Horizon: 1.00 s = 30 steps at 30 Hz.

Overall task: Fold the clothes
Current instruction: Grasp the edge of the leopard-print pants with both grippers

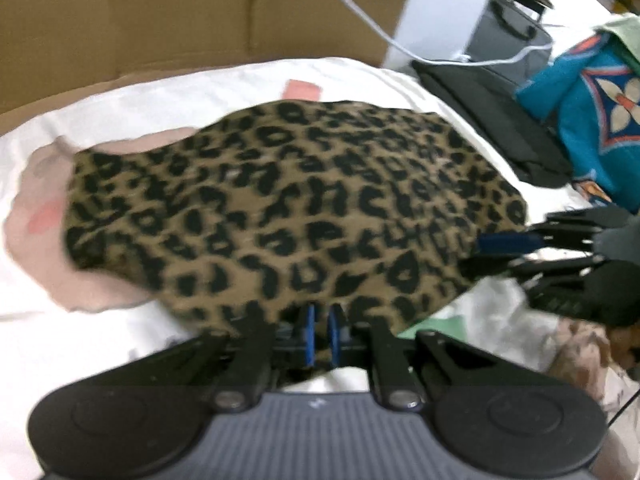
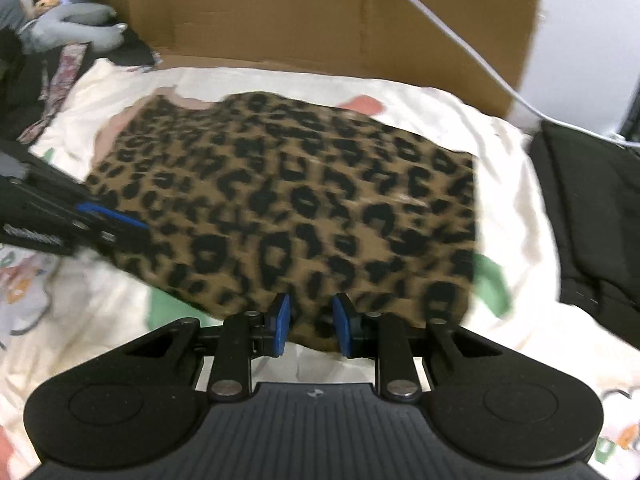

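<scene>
Leopard garment: a tan cloth with black leopard spots, spread across the middle of the white sheet, its near edge reaching both grippers; the same leopard garment fills the centre of the right wrist view.
Left gripper: its blue pads stand close together with only a narrow slit between them, at the near hem of the leopard garment; the hem appears pinched between them, though blur softens the contact.
Right gripper: its blue pads stand clearly apart, and the near edge of the leopard garment lies in the gap between them; neither pad visibly presses the cloth.
Cross views: the right gripper shows at the right edge of the left wrist view, against the garment's side; the left gripper shows at the left edge of the right wrist view, at the garment's corner.
Pink cloth: a pale pink piece peeks out from under the leopard garment on its far and left sides.
Cardboard box: stands open behind the sheet.
White cable: runs diagonally in front of the cardboard box.
Black bag: lies to the right of the sheet.
Blue patterned cloth: just beside the black bag, at the right edge.
</scene>
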Tool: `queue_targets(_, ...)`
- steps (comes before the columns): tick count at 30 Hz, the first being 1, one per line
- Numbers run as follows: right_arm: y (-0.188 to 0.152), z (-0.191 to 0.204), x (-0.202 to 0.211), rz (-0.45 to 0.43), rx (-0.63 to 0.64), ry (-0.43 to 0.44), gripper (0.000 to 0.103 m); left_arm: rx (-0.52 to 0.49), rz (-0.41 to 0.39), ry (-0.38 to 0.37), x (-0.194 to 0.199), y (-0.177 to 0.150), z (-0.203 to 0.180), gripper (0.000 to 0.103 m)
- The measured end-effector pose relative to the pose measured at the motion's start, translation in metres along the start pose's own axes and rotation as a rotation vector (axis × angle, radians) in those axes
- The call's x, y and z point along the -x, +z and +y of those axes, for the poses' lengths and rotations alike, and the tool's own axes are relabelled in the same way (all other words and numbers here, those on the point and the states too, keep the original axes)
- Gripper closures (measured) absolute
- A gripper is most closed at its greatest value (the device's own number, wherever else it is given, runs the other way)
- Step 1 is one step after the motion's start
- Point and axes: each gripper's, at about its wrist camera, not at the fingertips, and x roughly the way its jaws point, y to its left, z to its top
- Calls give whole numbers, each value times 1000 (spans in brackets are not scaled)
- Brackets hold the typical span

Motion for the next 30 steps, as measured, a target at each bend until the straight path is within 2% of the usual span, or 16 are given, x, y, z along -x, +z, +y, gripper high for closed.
queue_targets(3, -3, -17, 4, -3, -36, -35, 75, 29, 9, 17, 7, -6, 16, 100)
queue_targets(10, 0, -49, 13, 0, -176, -97, 74, 87, 22, 31, 26, -10, 34, 100)
queue_targets(12, 0, -58, 19, -11, -237, -81, 73, 108, 15, 32, 35, -11, 37, 99)
queue_targets(14, 0, -66, 26, -19, -301, -63, 72, 131, 2, 37, 46, -11, 40, 88)
queue_targets(16, -3, -76, 30, -16, -394, -29, 72, 163, -9, 38, 53, -13, 45, 63)
queue_targets(21, -21, -91, 26, 21, -614, 97, 72, 270, 4, -39, 52, -19, 59, 60)
queue_targets(26, -32, -98, 18, 23, -735, 154, 71, 334, 16, -91, 37, -25, 64, 60)
queue_targets(30, -40, -105, 12, 20, -830, 196, 63, 377, 27, -127, 26, -27, 69, 60)
